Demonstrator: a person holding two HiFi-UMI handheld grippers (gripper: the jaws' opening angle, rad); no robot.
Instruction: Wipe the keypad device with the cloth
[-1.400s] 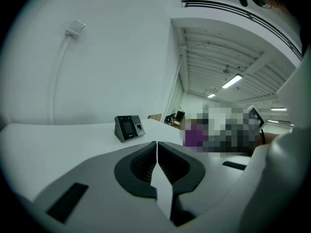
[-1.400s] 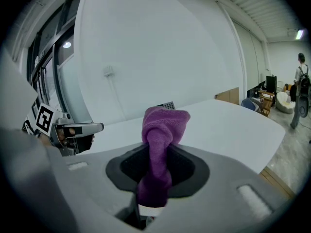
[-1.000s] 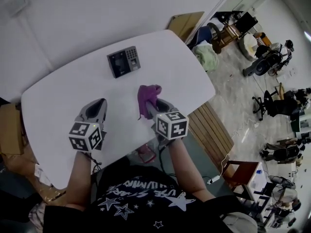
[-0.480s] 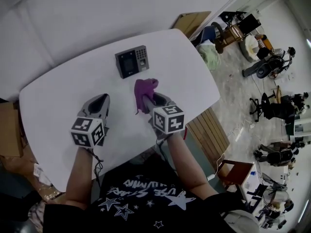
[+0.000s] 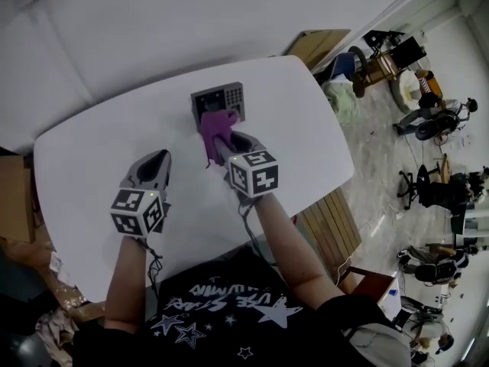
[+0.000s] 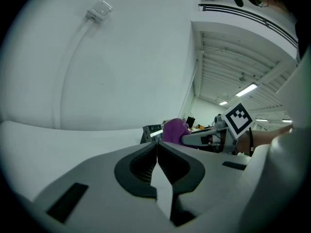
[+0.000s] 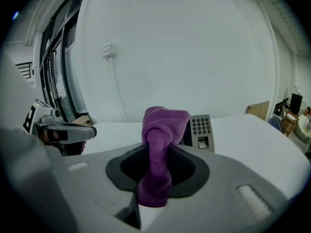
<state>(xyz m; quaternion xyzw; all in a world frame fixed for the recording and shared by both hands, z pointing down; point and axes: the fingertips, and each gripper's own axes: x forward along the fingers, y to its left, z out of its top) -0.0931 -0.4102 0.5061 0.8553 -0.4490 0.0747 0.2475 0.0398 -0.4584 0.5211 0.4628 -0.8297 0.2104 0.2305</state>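
My right gripper (image 5: 223,142) is clamped on the purple cloth (image 5: 215,126), whose bunched end overlaps the keypad device (image 5: 226,96) at the counter's (image 5: 92,151) far side. My left gripper (image 5: 157,161), jaws together and empty, is nearer, to the left.

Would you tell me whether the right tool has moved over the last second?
Yes: the right tool carried the purple cloth forward to the keypad device.

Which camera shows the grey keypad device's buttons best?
Right gripper view: the grey keypad device shows its buttons close up behind the purple cloth. Head view shows it small, partly cloth-covered; left gripper view, only a distant sliver.
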